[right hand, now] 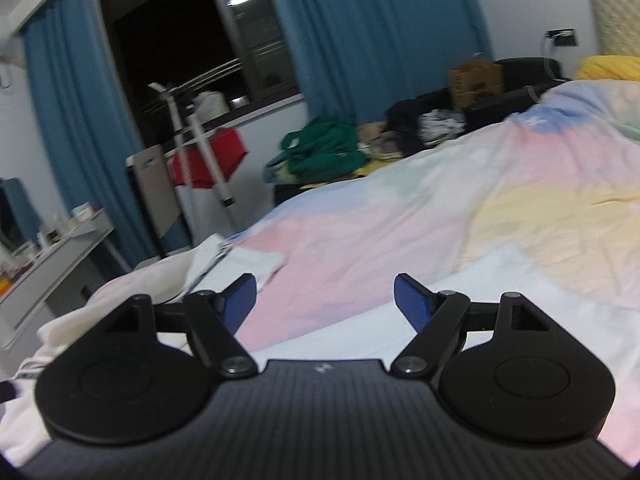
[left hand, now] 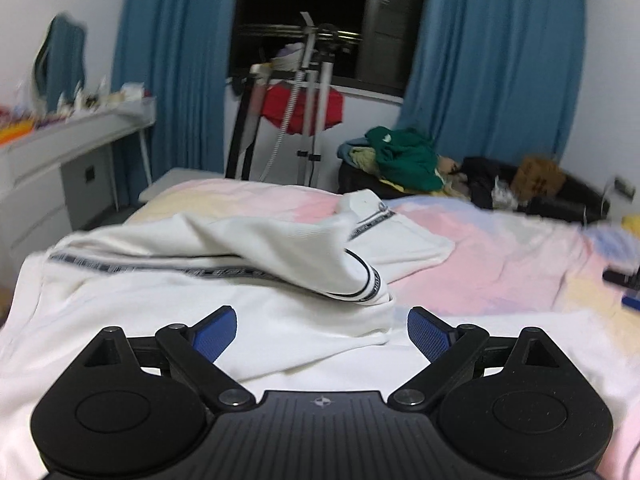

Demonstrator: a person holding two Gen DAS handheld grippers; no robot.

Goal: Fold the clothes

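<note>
A white garment (left hand: 208,280) with dark striped trim lies rumpled on the pastel bedspread (left hand: 500,264); one trimmed fold bulges up in the middle. My left gripper (left hand: 322,332) hovers just above its near part, jaws wide open, nothing between the blue pads (left hand: 214,334). In the right wrist view the same white garment (right hand: 224,260) shows at lower left. My right gripper (right hand: 325,300) stands open over the pastel bedspread (right hand: 440,220), holding nothing. At far right of the left wrist view a dark piece with some blue in it sits at the frame's edge, too blurred to name.
A pile of clothes with a green top (left hand: 408,156) lies on a dark sofa (left hand: 560,200) beyond the bed. A drying rack with a red garment (left hand: 304,108) stands by the window. A white desk (left hand: 60,148) with clutter is at left. Blue curtains (left hand: 492,60) hang behind.
</note>
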